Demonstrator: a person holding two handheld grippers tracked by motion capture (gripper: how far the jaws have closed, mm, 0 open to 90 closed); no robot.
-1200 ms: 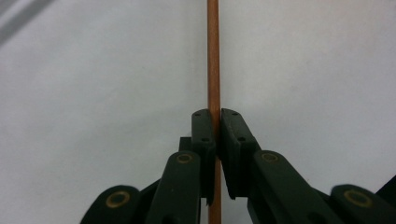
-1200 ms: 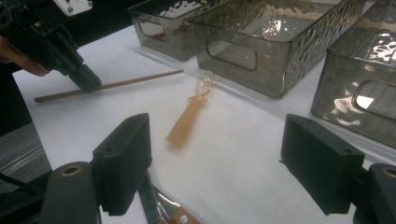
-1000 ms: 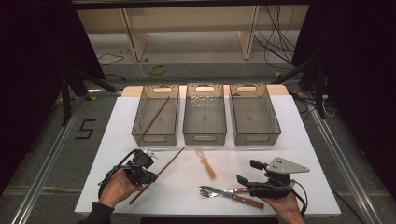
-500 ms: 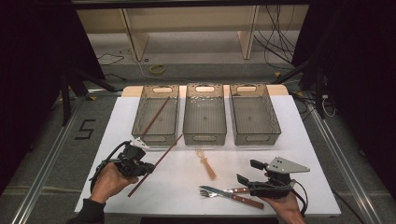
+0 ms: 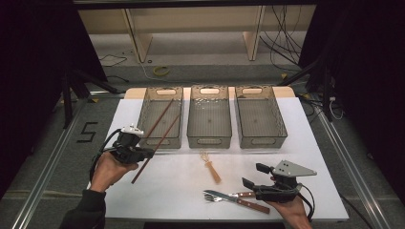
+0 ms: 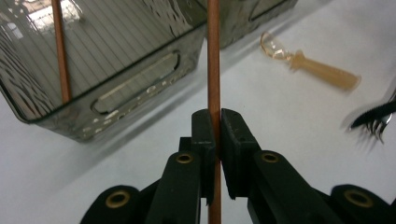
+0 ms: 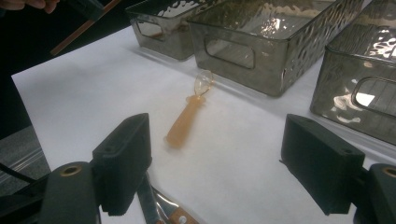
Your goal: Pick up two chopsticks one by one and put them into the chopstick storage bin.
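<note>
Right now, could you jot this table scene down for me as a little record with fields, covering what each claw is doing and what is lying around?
Left claw: shut on a brown chopstick, its far end over the left bin
Right claw: open, holding nothing
Bins: three grey ones in a row; left bin holds another chopstick
Middle bin: looks empty
Right bin: looks empty
On the table: small amber spoon, fork, knife

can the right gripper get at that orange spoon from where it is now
Probably yes. The right gripper stands with its jaws wide open and nothing between them, and the orange spoon lies on bare white table just ahead of it, apart from the trays.
</note>
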